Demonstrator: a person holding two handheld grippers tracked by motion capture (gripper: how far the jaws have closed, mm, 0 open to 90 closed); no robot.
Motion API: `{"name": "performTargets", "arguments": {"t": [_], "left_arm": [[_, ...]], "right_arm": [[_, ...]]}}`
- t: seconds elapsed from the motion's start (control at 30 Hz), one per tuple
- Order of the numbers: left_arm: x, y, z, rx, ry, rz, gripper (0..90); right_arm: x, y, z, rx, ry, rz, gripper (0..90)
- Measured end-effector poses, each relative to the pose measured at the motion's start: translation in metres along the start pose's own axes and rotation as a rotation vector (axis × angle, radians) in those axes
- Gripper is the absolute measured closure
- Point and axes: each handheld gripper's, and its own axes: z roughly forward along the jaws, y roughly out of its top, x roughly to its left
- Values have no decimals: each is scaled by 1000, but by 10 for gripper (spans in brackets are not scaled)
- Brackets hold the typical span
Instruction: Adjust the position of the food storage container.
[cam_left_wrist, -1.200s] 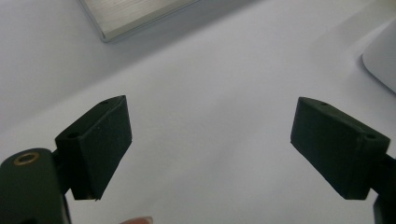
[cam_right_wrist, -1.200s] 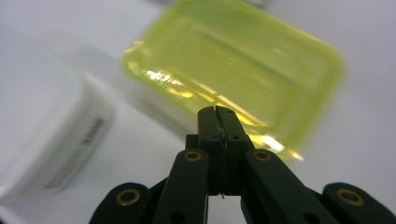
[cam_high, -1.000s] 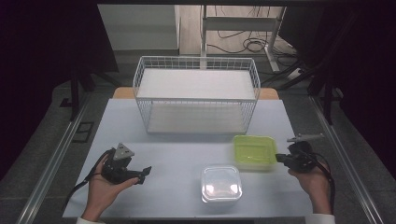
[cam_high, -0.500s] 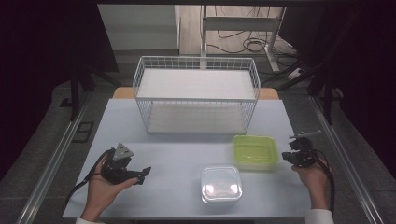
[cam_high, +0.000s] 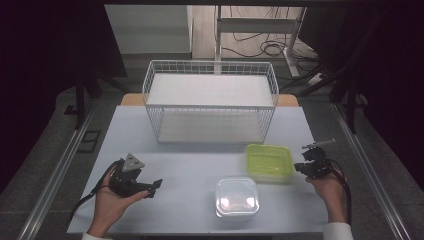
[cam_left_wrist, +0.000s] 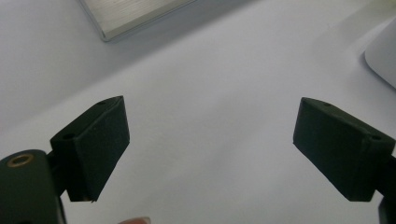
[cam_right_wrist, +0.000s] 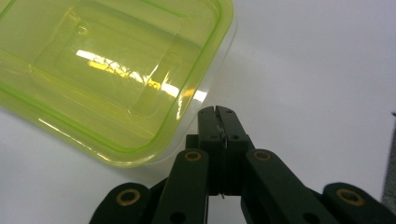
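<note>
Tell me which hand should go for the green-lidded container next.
Right, most likely. The right tongs sit shut just off the corner of the green-lidded container and need only open. The left tongs are open but across the table, past the clear container.

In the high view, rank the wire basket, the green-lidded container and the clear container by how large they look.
1. Wire basket, by far the largest, though it sits farthest from the camera.
2 and 3. Green-lidded container and clear container look about alike; the green one seems slightly wider, but the clear one lies nearer the camera, so I won't rank them.
</note>
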Motion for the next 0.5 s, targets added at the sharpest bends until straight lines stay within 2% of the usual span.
{"name": "performTargets", "arguments": {"t": [0.23, 0.5], "left_arm": [[-1, 0, 1, 3, 2, 1, 103], [-1, 0, 2, 9, -1, 2, 101]], "right_arm": [[14, 9, 9, 8, 1, -38, 892], [34, 21, 17, 3, -1, -111, 892]]}}
